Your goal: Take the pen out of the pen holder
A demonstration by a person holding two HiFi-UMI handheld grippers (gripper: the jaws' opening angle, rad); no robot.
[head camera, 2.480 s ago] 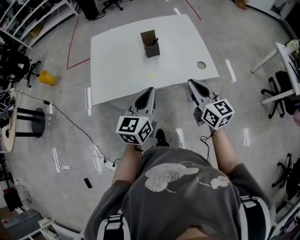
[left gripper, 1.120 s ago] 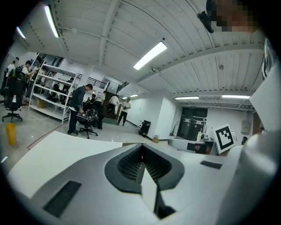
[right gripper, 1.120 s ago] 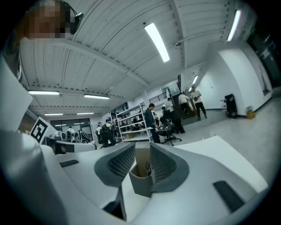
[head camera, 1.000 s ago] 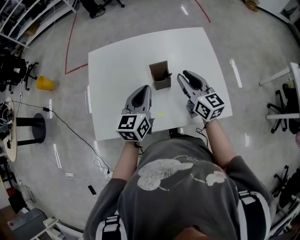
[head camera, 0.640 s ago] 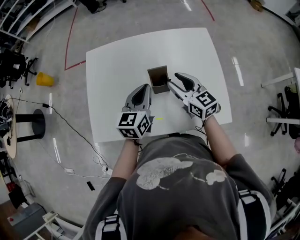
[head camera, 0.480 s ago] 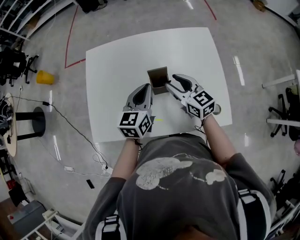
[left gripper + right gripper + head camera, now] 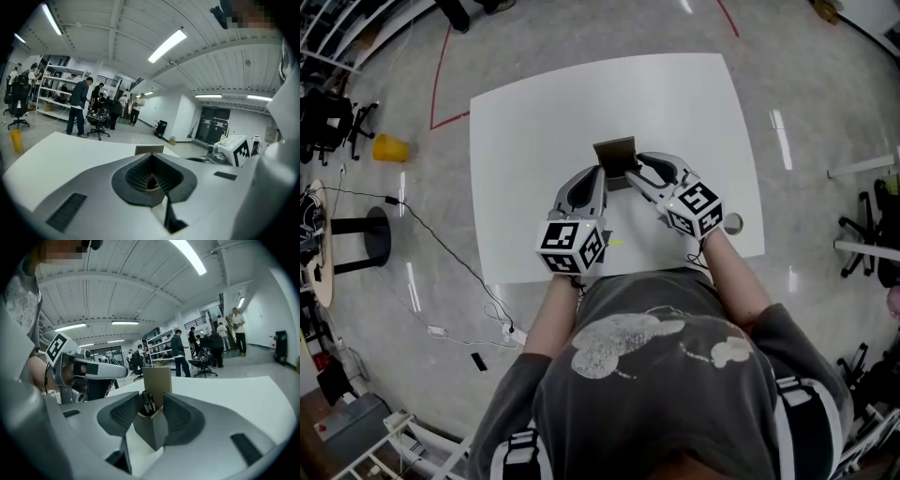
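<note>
A brown cardboard pen holder [image 7: 616, 153] stands near the middle of the white table [image 7: 525, 122]. Dark pens [image 7: 147, 403] stick up inside it. My right gripper [image 7: 636, 170] is open at the holder's right side. In the right gripper view the holder [image 7: 153, 430] sits between the two jaws, one corner toward the camera, and the pads lie close beside its walls. My left gripper [image 7: 596, 175] is shut and empty, pointing at the holder from just in front and to the left. In the left gripper view only the holder's top edge [image 7: 149, 149] shows above the jaws.
A round hole [image 7: 731, 223] sits in the table near its front right corner. On the floor to the left lie a yellow bin [image 7: 389, 147] and cables [image 7: 441, 253]. Several people, office chairs and shelves [image 7: 56, 93] stand far behind the table.
Both grippers have moved forward over the table to the holder. The right gripper's jaws have opened and swung left around the holder. The left gripper stayed shut.
</note>
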